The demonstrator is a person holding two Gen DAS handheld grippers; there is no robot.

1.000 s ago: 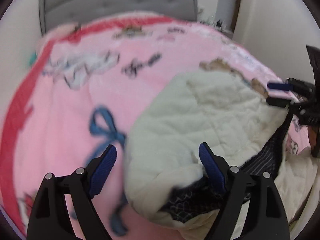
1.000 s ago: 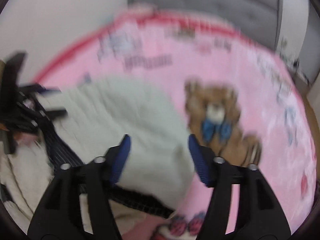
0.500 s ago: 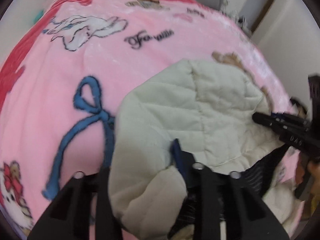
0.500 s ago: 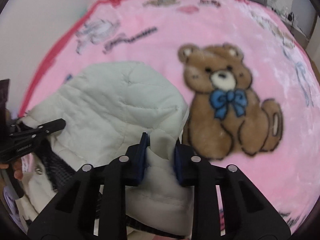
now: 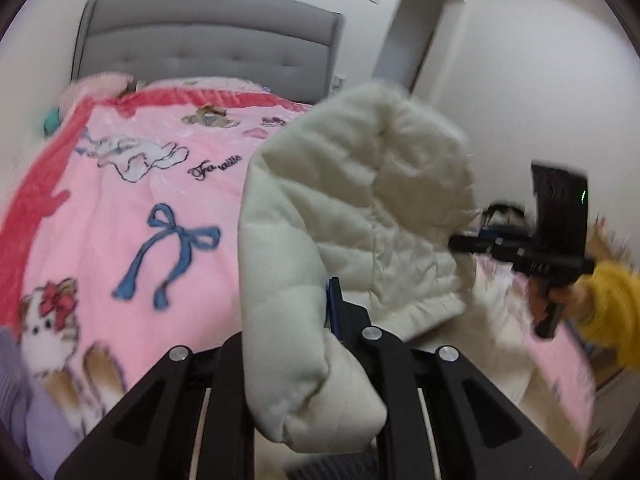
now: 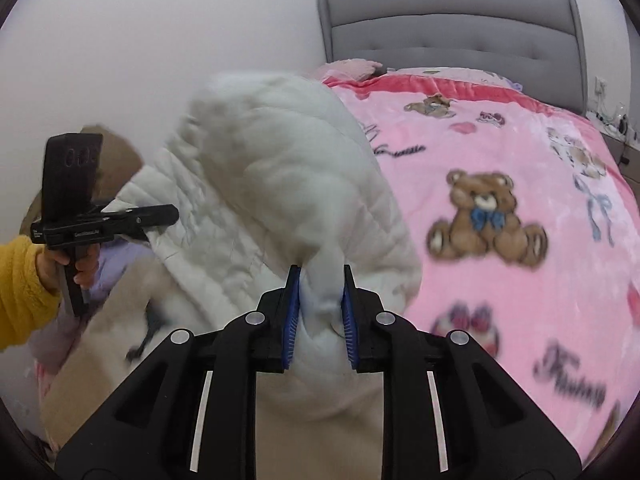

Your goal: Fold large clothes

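Early stage: no fold made yet. Left gripper (image 5: 320,320) closing, right gripper (image 6: 319,312) clamped, both pinching cream quilted coat (image 5: 360,208), lifted over near edge of pink blanket (image 5: 120,200). Spreading and folding remain.

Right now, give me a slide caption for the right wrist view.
Right tool pinching a cream quilted jacket lifted over a pink teddy-bear blanket.

Each wrist view looks forward and downward along its own tongs, close over the bed (image 5: 120,208); both share the quilted coat (image 5: 360,208), headboard (image 6: 452,24) and blanket.
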